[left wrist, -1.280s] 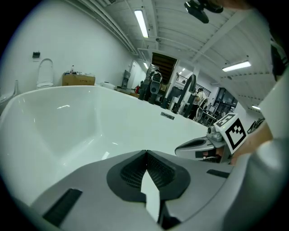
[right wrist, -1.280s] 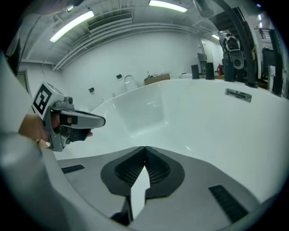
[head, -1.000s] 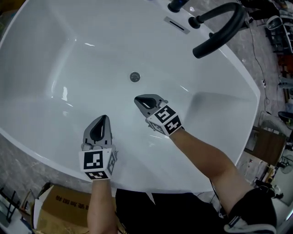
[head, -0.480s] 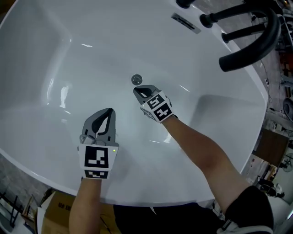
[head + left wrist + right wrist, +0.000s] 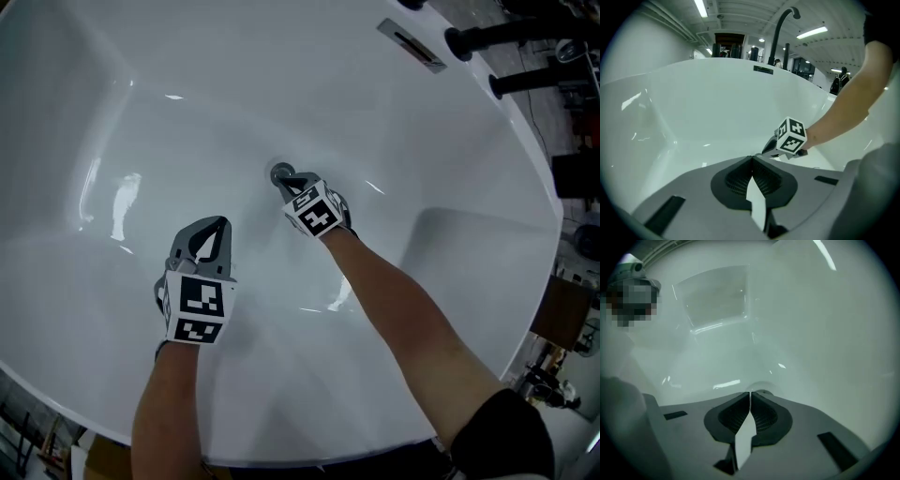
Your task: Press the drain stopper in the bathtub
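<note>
The round metal drain stopper (image 5: 278,172) sits in the floor of the white bathtub (image 5: 187,112). My right gripper (image 5: 284,179) is shut with nothing in it, its tips resting at the stopper's near edge; in the right gripper view only the stopper's rim (image 5: 761,391) peeks past the closed tips (image 5: 750,393). My left gripper (image 5: 217,223) hovers lower left over the tub floor, shut and empty. In the left gripper view the closed tips (image 5: 752,157) point toward the right gripper's marker cube (image 5: 791,136).
A slot-shaped overflow plate (image 5: 412,44) is set in the tub's far wall, with black faucet fittings (image 5: 506,37) on the deck behind it. The tub's sloped walls rise on all sides. A tall black spout (image 5: 780,26) shows beyond the rim.
My right gripper has moved forward across the tub floor to the drain stopper, tips now at it. The left gripper stayed about level. The head view has shifted closer over the tub.
</note>
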`<action>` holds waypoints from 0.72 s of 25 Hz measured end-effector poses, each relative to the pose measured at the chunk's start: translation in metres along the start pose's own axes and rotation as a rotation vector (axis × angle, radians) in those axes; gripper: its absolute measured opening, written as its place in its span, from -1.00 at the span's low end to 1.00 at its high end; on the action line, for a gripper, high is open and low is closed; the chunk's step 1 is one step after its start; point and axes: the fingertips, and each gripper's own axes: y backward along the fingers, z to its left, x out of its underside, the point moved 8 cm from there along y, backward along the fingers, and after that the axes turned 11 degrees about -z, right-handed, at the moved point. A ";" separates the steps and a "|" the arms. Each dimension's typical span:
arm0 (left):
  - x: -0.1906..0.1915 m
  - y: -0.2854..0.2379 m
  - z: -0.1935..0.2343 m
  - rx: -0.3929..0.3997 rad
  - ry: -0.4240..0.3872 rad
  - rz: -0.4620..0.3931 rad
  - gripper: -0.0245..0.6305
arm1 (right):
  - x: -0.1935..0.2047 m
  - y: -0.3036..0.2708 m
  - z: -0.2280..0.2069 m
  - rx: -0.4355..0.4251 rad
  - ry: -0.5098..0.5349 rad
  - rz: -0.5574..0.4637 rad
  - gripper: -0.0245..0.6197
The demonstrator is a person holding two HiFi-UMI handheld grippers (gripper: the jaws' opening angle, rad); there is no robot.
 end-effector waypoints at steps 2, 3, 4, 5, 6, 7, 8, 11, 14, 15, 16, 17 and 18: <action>0.002 -0.007 0.000 0.021 0.039 -0.024 -0.90 | 0.010 -0.012 -0.009 0.028 0.007 0.027 -0.85; 0.003 -0.009 0.000 0.021 0.062 -0.033 -0.90 | 0.014 -0.018 -0.013 0.039 0.010 0.036 -0.85; 0.006 -0.011 0.000 0.024 0.073 -0.034 -0.90 | 0.017 -0.022 -0.015 0.045 0.011 0.046 -0.86; 0.009 -0.013 -0.001 0.032 0.069 -0.027 -0.90 | 0.021 -0.026 -0.017 0.048 0.010 0.056 -0.87; 0.013 -0.015 -0.002 0.043 0.056 -0.016 -0.90 | 0.025 -0.030 -0.018 0.049 0.012 0.066 -0.87; 0.016 -0.017 -0.004 0.052 0.041 -0.007 -0.90 | 0.028 -0.035 -0.018 0.048 0.018 0.076 -0.87; 0.018 -0.019 -0.004 0.056 0.033 0.001 -0.90 | 0.031 -0.039 -0.017 0.048 0.029 0.085 -0.88; 0.024 -0.019 -0.003 0.056 0.035 0.017 -0.90 | 0.034 -0.050 -0.015 0.057 0.061 0.114 -0.88; 0.029 -0.019 -0.002 0.052 0.044 0.028 -0.90 | 0.034 -0.056 -0.017 0.073 0.078 0.140 -0.87; 0.030 -0.019 -0.001 0.050 0.048 0.029 -0.90 | 0.034 -0.057 -0.017 0.074 0.089 0.147 -0.87; 0.030 -0.020 -0.001 0.049 0.052 0.029 -0.90 | 0.033 -0.058 -0.017 0.073 0.103 0.153 -0.87; 0.031 -0.020 0.000 0.050 0.055 0.028 -0.90 | 0.033 -0.059 -0.017 0.075 0.116 0.158 -0.87; 0.032 -0.021 0.001 0.050 0.056 0.028 -0.90 | 0.032 -0.059 -0.016 0.078 0.123 0.162 -0.87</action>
